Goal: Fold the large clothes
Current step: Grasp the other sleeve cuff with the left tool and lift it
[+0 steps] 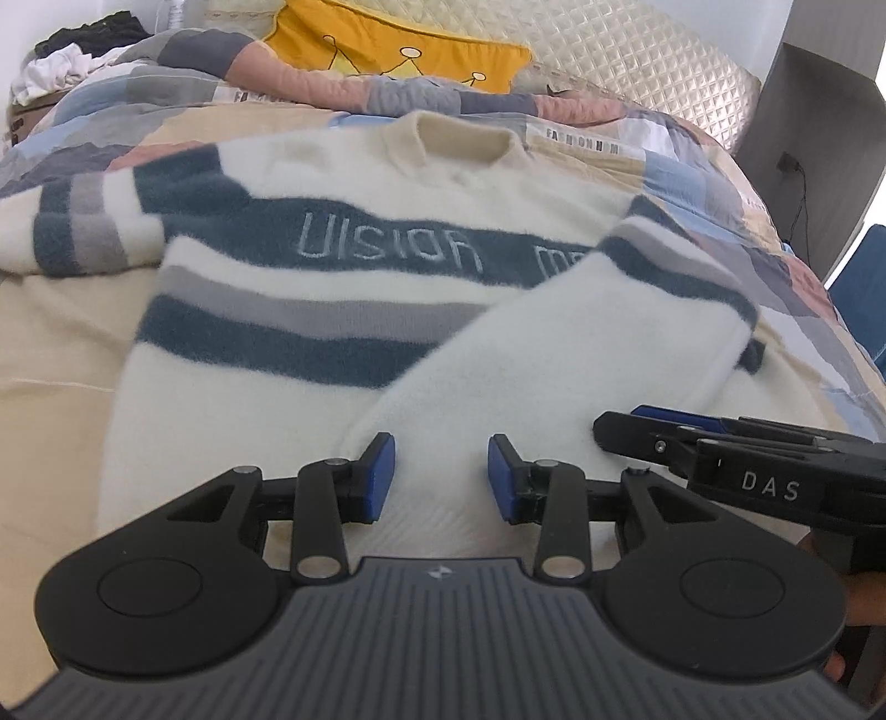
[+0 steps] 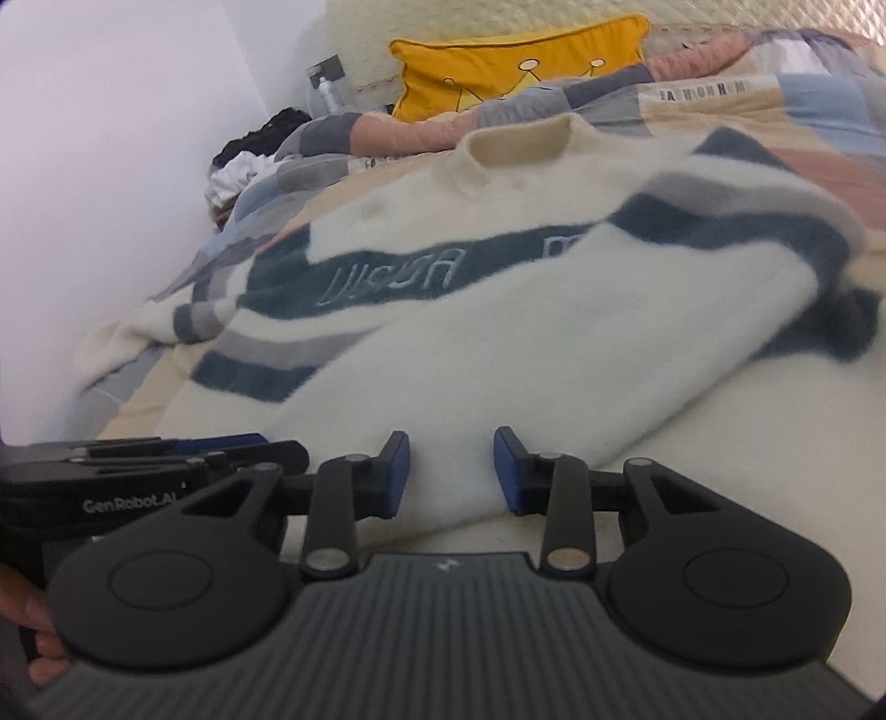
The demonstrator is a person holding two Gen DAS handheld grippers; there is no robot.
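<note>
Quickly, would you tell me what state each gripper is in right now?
Left gripper: open, jaws apart over the sweater, gripping nothing.
Right gripper: open, jaws apart above the sweater's near edge, gripping nothing.

Sweater (image 1: 354, 310) on bed (image 1: 50, 332); pillow (image 1: 387, 50) behind

Black tongs (image 1: 441, 479), blue pads (image 1: 382, 476), silver pivot screws, ribbed grey base, "DAS" marking

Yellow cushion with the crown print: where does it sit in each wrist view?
Left wrist view: yellow cushion top centre, behind the sweater.
Right wrist view: yellow cushion top, right of centre.
Shared landmark: the sweater's cream collar just below it.
</note>
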